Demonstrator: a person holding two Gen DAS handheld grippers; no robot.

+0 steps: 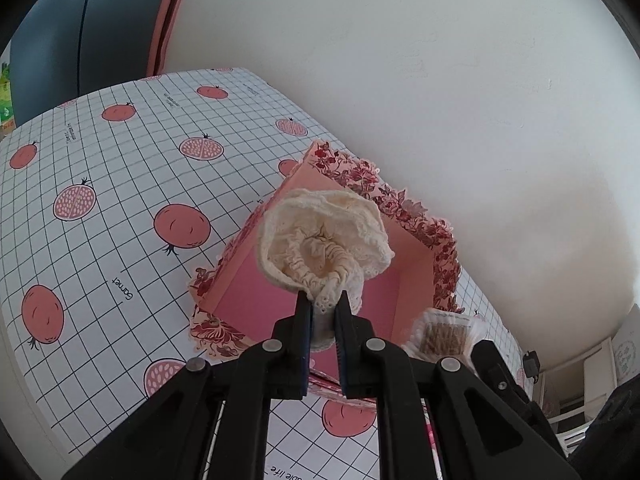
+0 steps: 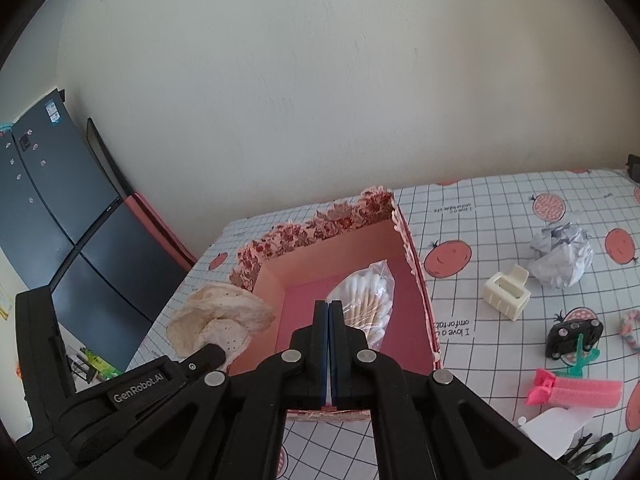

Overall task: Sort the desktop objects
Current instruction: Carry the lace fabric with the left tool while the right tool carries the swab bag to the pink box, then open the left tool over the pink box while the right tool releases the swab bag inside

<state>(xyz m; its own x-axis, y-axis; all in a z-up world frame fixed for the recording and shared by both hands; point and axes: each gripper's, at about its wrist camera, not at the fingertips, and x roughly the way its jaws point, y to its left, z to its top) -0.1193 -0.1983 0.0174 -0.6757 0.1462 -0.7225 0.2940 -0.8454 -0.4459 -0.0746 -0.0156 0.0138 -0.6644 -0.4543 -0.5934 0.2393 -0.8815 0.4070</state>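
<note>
Left gripper [image 1: 323, 304] clenched on a fold of the cream lace scrunchie [image 1: 324, 240], which hangs above the open pink floral box [image 1: 416, 264], toward the box's 9 o'clock wall in the right wrist view. Right gripper [image 2: 329, 308] clenched on the clear bag of cotton swabs [image 2: 366, 300]; the bag's edge seems pinched between the pads, its bulk low inside the box at 12 o'clock from the tips. Judgement: both items are at the drop stage. To do it well, bring the scrunchie fully inside the rim before letting go, or its loose frill may snag the scalloped edge. Still on the cloth at 3 o'clock: cream hair claw [image 2: 506, 294], crumpled paper [image 2: 562, 254], pink hair roller [image 2: 578, 392].
</note>
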